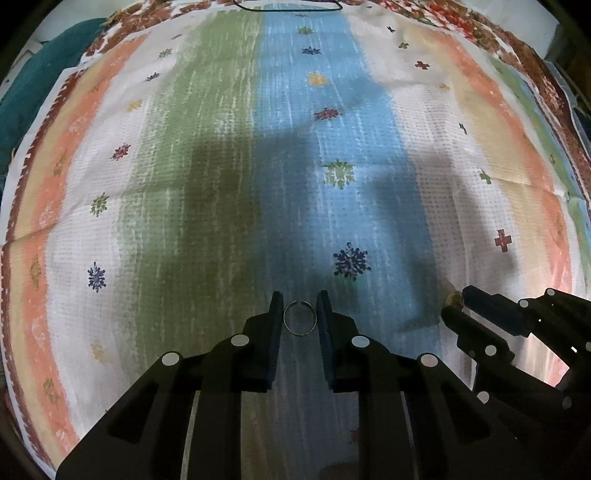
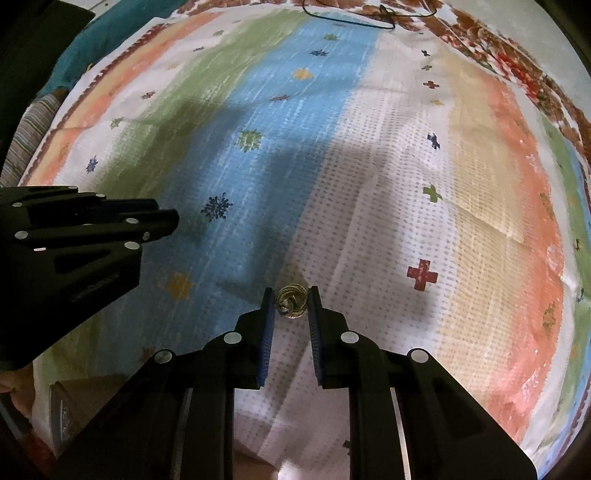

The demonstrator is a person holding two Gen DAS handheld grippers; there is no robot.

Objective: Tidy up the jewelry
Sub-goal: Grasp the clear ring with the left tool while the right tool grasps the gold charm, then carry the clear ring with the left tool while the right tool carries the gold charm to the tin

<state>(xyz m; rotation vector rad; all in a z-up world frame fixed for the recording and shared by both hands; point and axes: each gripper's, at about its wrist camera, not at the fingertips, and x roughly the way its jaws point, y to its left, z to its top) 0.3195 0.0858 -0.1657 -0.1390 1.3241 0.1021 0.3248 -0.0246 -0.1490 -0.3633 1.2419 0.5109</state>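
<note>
Left wrist view: the left gripper (image 1: pixel 299 306) is lowered over a striped cloth (image 1: pixel 207 155) printed with small snowflake and cross motifs. Its two fingers stand apart, one on each side of a thin silver ring (image 1: pixel 299 318) that lies flat on the cloth where the green stripe meets the blue one, toward the near edge. The ring has a small gap at its far side. Both finger pads sit just beside the band; whether they touch it cannot be told. To the right in this view, the right gripper (image 1: pixel 453 302) comes in low from the near right corner, with a glimpse of a gold-coloured piece between its tips.

In the right wrist view that piece shows more plainly: a round gold ornament (image 2: pixel 291 297), coiled or textured, with a small silvery part near its middle. It rests on the cloth where the blue stripe gives way to the white dotted stripe, again near the closer edge. The right gripper's fingers are apart and flank the ornament closely, not visibly pressing on it. The left gripper (image 2: pixel 173 221) enters from the left side here, seen side-on, its tips over the blue stripe near a dark blue snowflake motif (image 2: pixel 216 207).

A thin dark cord (image 2: pixel 354 20) lies looped at the far edge of the cloth.
</note>
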